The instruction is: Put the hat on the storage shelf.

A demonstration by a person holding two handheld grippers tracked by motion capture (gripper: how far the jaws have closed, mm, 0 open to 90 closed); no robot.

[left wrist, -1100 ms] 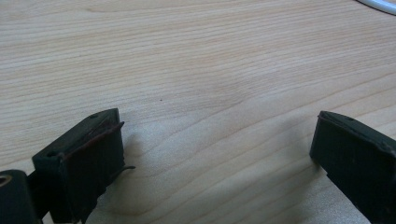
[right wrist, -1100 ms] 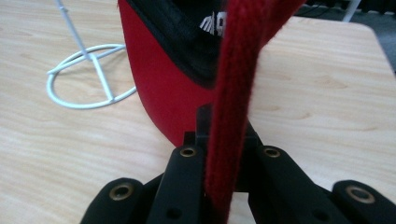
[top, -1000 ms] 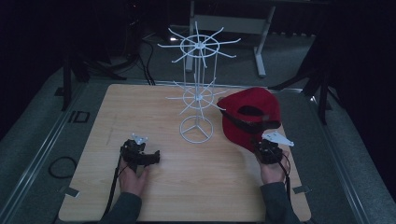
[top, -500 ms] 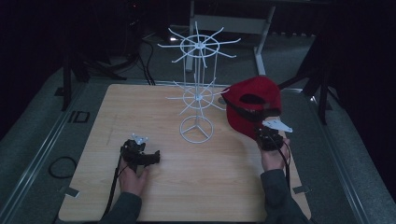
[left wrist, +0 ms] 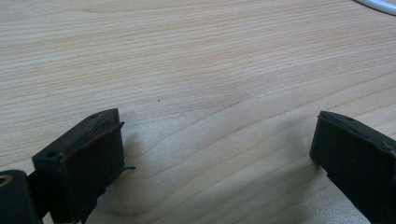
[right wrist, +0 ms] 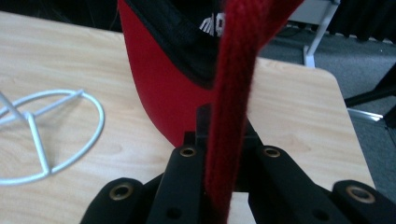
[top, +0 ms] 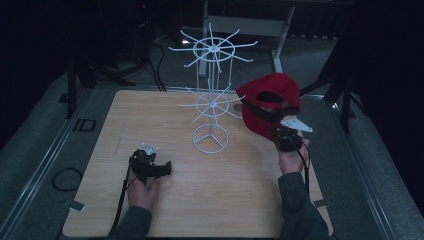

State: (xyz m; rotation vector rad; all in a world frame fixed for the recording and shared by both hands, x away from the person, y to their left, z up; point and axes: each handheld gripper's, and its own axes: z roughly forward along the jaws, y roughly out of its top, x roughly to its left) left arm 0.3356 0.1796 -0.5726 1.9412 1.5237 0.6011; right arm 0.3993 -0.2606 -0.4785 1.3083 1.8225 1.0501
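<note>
Lifted higher and nearer the white rack (top: 212, 97) now, red cap (top: 270, 102) pinched tight in right gripper (top: 286, 138); left gripper (top: 159, 169) resting wide open, holding nothing; not hung on 1 hook yet.

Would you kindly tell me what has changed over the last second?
The right gripper, shut on the red cap, has lifted it up and away from the person, beside the white rack. The left gripper stayed open on the table; the rack did not move.
</note>
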